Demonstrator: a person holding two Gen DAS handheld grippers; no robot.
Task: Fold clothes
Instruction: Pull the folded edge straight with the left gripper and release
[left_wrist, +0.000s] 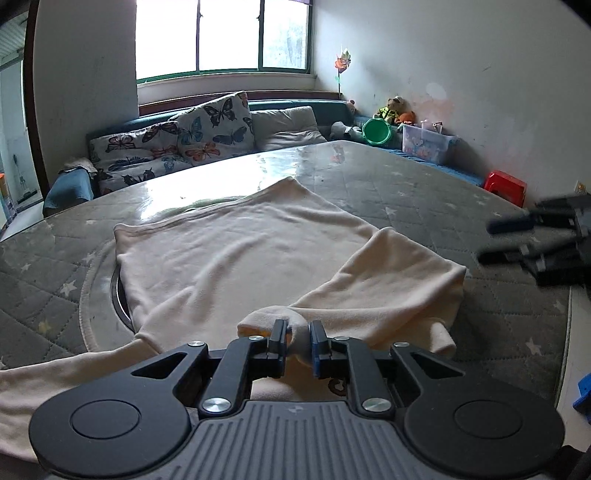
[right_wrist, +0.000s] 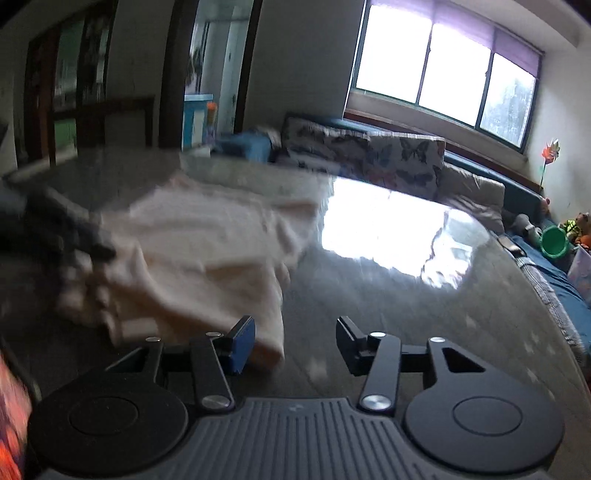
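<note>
Left gripper (left_wrist: 297, 341) fingers are pinching a cream garment (left_wrist: 236, 258) fold | right gripper (right_wrist: 295, 341) fingers are standing apart, empty | garment is lying on the worktop (left_wrist: 424, 192), partly folded; further folds are remaining.

A cream garment (left_wrist: 236, 254) lies spread on the table, its sleeve folded inward, one bunched fold lifted

Soft matt cream cloth garment (left_wrist: 251, 251) on a glossy (clear-covered) quilted table (left_wrist: 424, 184).
</note>
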